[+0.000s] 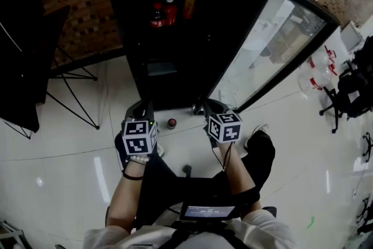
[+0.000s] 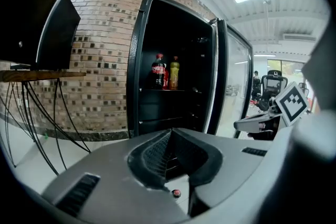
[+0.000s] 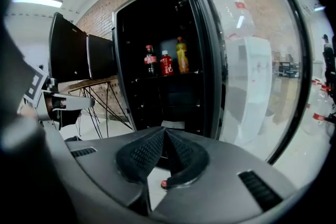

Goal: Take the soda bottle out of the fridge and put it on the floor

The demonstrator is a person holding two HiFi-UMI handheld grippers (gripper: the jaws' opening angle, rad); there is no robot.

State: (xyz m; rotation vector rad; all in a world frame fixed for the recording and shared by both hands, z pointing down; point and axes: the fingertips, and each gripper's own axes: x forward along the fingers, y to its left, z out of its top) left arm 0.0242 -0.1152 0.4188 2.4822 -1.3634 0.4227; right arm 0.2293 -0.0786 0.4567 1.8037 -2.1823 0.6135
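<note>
Left gripper (image 2: 170, 135): jaws pressed together at the tips, with nothing between them.
Right gripper (image 3: 164, 132): jaws also pressed together, pinching nothing.
Soda bottle (image 1: 171, 123): only a red cap and dark shoulders show from above. It stands upright on the floor (image 1: 87, 148), below and just ahead of both sets of jaw tips, between the 2 grippers and touched by neither.
Fridge (image 1: 175, 76): straight ahead of the jaws and well apart from them.
Door (image 1: 265, 46): swung wide open, to the right of the right jaws.
Shelf bottles (image 3: 166, 63): 3 stand side by side inside the fridge, above and far beyond the tips.
Done, as judged: 1 bottle looks to be out of the fridge, set on the floor and let go.
Left, as judged: little or nothing. The bottle stands free, and the task does not ask for the open door to be closed.
</note>
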